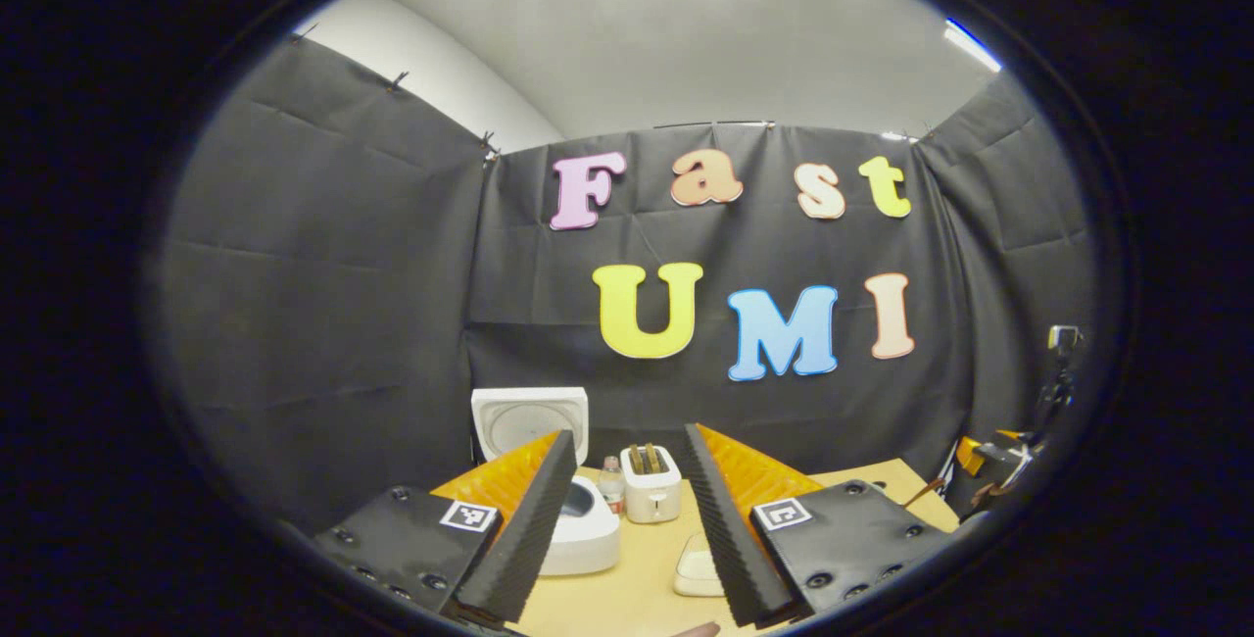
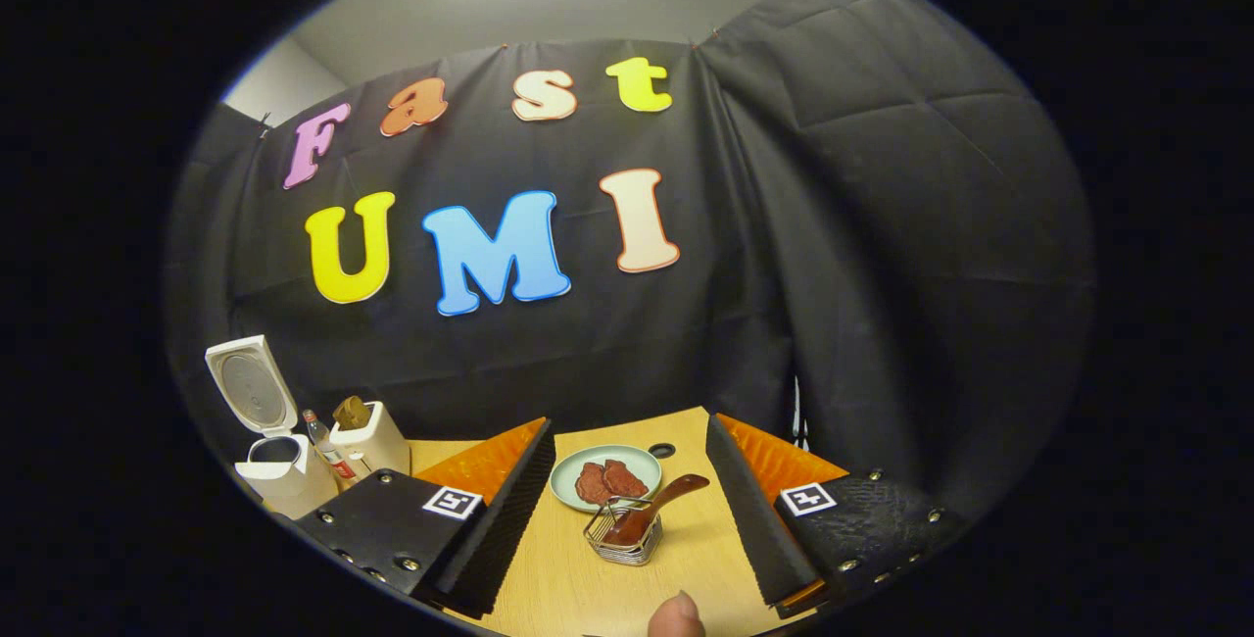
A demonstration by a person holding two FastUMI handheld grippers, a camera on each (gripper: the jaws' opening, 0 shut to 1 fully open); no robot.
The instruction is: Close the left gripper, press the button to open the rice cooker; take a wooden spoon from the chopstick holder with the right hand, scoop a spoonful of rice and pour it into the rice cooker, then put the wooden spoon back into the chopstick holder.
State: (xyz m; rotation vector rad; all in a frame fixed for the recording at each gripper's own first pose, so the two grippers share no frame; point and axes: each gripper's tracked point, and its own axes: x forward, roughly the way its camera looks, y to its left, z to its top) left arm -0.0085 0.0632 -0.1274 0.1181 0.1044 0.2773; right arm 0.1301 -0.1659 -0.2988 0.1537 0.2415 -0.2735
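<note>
The left hand-held gripper (image 1: 619,519) hangs released, fingers spread, above the worktop (image 1: 627,598); ahead stands the rice cooker (image 1: 578,529), lid raised, beside a toaster (image 1: 652,485). The right hand-held gripper (image 2: 627,519) is likewise released, aimed at the wire chopstick holder (image 2: 623,534) where the wooden spoon (image 2: 654,508) leans, near a plate (image 2: 605,476).

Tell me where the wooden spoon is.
In the right gripper view, the spoon leans in the wire holder on the table, just in front of the plate.
</note>
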